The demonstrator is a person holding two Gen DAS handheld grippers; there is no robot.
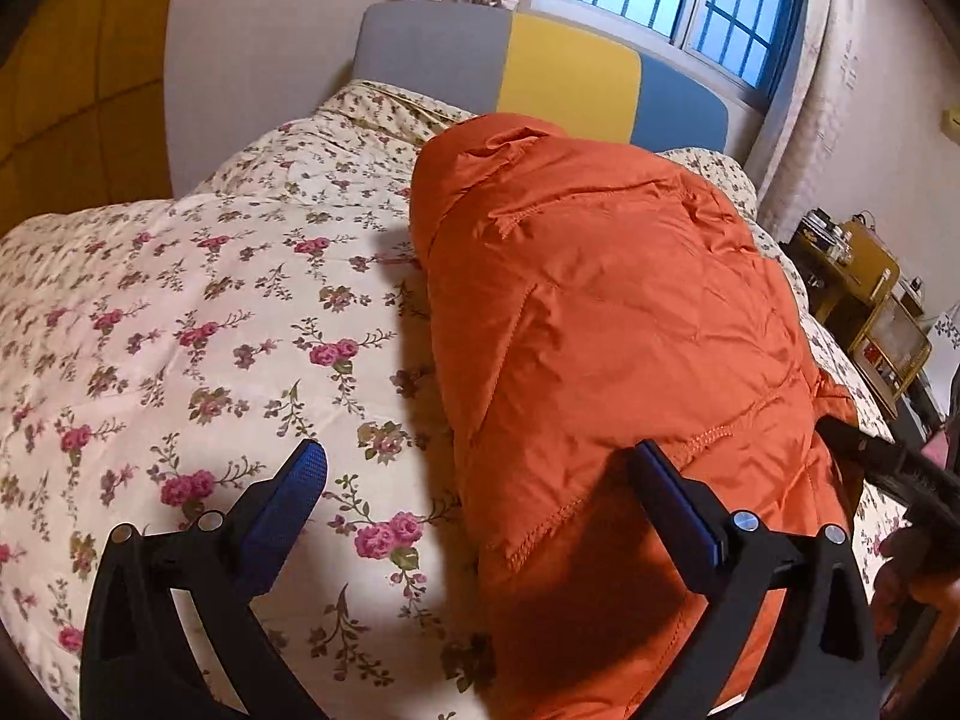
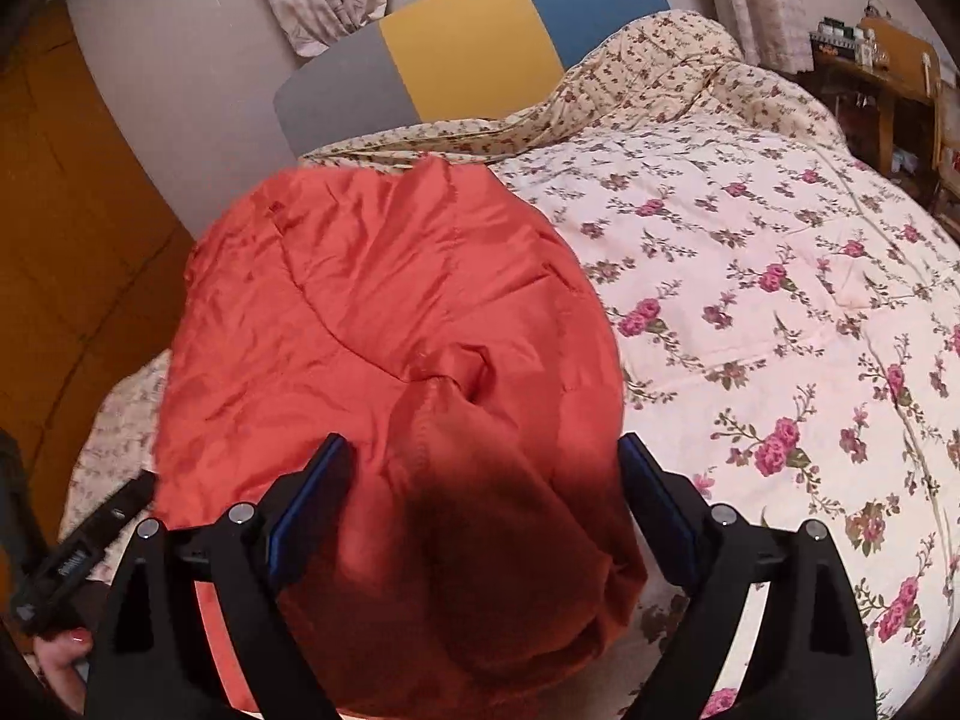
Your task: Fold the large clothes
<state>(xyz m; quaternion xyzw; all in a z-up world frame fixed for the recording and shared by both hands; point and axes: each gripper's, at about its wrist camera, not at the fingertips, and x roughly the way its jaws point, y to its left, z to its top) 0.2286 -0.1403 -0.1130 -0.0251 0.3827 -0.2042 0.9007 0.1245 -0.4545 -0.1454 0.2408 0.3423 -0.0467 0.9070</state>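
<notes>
Floral bed (image 1: 180, 312) carried the orange jacket (image 1: 600, 312), long axis running away toward the headboard (image 1: 570, 78). We noted both jaws wide, empty: left gripper (image 1: 480, 480) straddled its left edge, right gripper (image 2: 486, 468) sat over its near end, nearer.

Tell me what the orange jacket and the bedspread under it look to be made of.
Orange jacket: likely padded nylon or polyester shell; slight sheen, puffy quilted panels, stitched seams. Floral bedspread: matte printed fabric, probably cotton or a blend, softly quilted.
</notes>
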